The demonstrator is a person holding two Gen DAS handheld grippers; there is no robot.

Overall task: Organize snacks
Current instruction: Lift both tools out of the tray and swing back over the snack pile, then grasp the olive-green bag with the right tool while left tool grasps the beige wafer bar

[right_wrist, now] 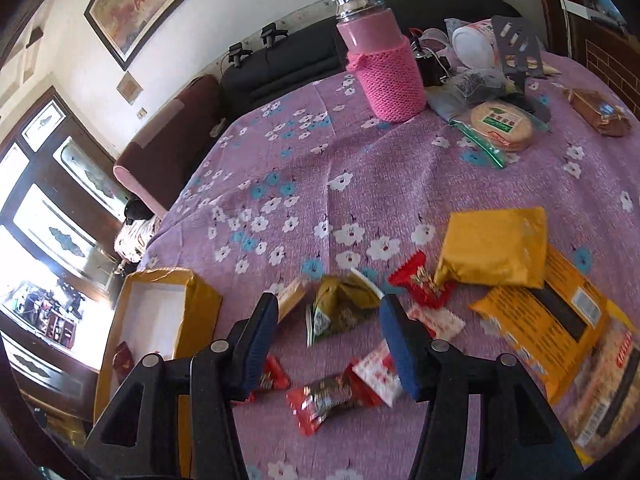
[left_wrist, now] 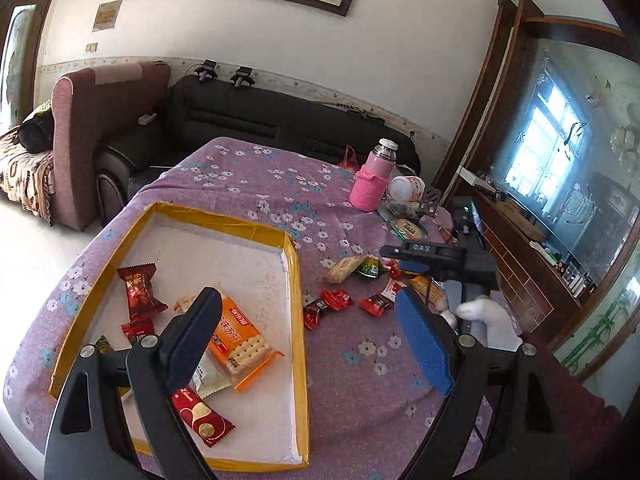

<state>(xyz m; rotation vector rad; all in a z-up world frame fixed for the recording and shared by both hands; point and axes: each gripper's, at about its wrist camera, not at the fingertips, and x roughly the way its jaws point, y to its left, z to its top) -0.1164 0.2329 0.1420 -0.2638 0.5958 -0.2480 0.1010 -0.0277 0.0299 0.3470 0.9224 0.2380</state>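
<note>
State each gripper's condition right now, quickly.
Left gripper: open, holding nothing.
Right gripper: open, nothing gripped, above the green snack packet.

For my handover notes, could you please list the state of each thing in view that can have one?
Left claw: open, empty, over the tray's edge.
Right claw: jaws apart, nothing gripped, above loose snacks.
Tray: open-topped, partly filled with snacks.
Cracker pack: sealed, lying in the tray.
Green packet: loose on the cloth.
Flask: upright, capped.
</note>
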